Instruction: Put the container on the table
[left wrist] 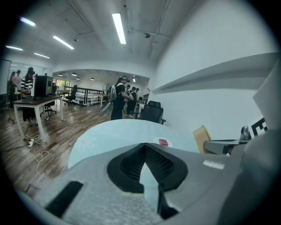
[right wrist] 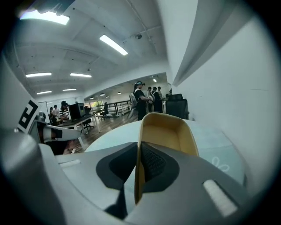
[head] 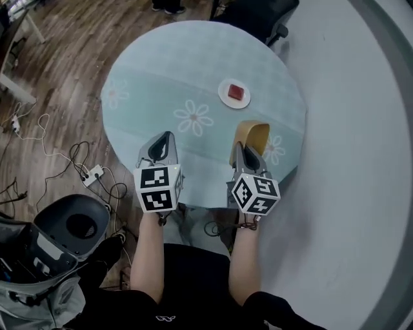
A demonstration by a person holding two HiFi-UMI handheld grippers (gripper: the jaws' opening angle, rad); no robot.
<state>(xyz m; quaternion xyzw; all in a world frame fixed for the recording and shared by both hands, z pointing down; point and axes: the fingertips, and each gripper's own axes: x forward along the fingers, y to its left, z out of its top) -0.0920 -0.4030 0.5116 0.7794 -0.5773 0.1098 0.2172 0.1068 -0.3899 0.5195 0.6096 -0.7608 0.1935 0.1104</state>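
Observation:
A tan, open-topped container (head: 253, 136) hangs over the near right part of the round table (head: 193, 58), which has a pale teal flowered cloth. My right gripper (head: 240, 147) is shut on the container's wall. In the right gripper view that wall (right wrist: 164, 132) stands pinched between the pads, and the container tilts forward above the table (right wrist: 206, 140). My left gripper (head: 162, 145) hovers over the table's near edge, shut, with nothing in it. In the left gripper view its jaws (left wrist: 143, 149) meet at the tips, and the container (left wrist: 201, 137) shows at the right.
A white plate with a red piece (head: 233, 94) lies past the container, towards the table's middle. A black office chair (head: 258, 16) stands behind the table. Cables and a power strip (head: 93, 174) lie on the wooden floor at the left, near a grey device (head: 71, 225). People stand far off.

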